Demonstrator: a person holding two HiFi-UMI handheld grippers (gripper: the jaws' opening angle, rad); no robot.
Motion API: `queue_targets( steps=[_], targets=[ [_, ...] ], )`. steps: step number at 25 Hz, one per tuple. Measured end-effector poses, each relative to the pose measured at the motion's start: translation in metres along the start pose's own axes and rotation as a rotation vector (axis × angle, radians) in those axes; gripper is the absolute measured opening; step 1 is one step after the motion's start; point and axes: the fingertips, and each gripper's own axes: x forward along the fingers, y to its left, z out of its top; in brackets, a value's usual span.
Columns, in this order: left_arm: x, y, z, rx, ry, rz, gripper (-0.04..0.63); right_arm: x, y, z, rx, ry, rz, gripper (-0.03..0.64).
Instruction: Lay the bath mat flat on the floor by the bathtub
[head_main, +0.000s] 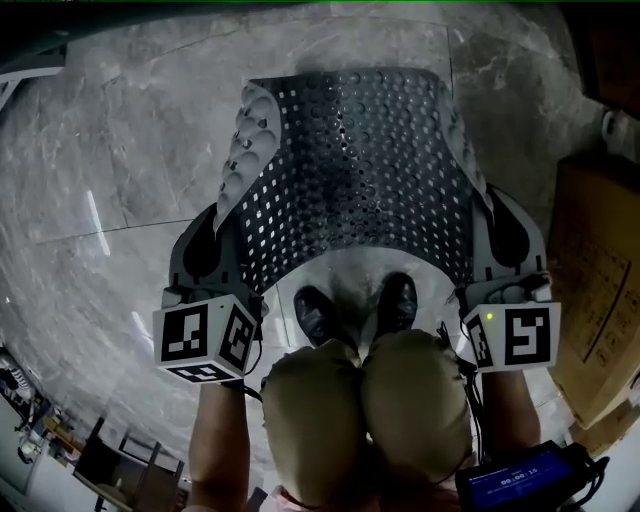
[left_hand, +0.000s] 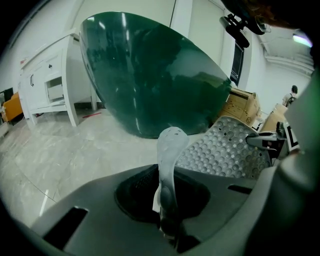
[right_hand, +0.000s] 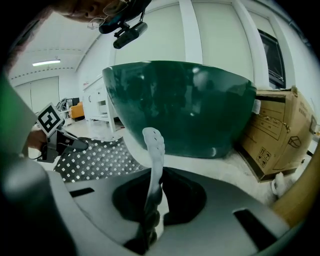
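Note:
The bath mat (head_main: 350, 170) is a grey rubber sheet full of small holes, spread out ahead of the person's feet over the marble floor. Its near left corner is pinched in my left gripper (head_main: 226, 222) and its near right corner in my right gripper (head_main: 482, 205), both shut on it. In the left gripper view a curled edge of the mat (left_hand: 169, 155) rises from the shut gripper (left_hand: 167, 217). The right gripper view shows the same: a mat edge (right_hand: 154, 155) stands up from the gripper (right_hand: 149, 222). The dark green bathtub (left_hand: 150, 75) (right_hand: 185, 105) stands just beyond the mat.
Cardboard boxes (head_main: 600, 280) (right_hand: 280, 135) stand on the right beside the tub. A white cabinet (left_hand: 50, 80) is at the left. The person's shoes (head_main: 355, 305) and knees sit between the grippers, behind the mat's near edge.

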Motion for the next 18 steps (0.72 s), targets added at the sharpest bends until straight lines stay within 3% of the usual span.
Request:
queue_targets(
  steps=[8, 18],
  targets=[
    [0.018, -0.004, -0.012, 0.014, -0.006, -0.047, 0.041, 0.014, 0.006, -0.019, 0.006, -0.011, 0.010, 0.026],
    [0.025, -0.006, -0.014, -0.097, -0.022, -0.136, 0.041, 0.019, 0.020, -0.015, 0.032, -0.028, 0.032, 0.026]
  ],
)
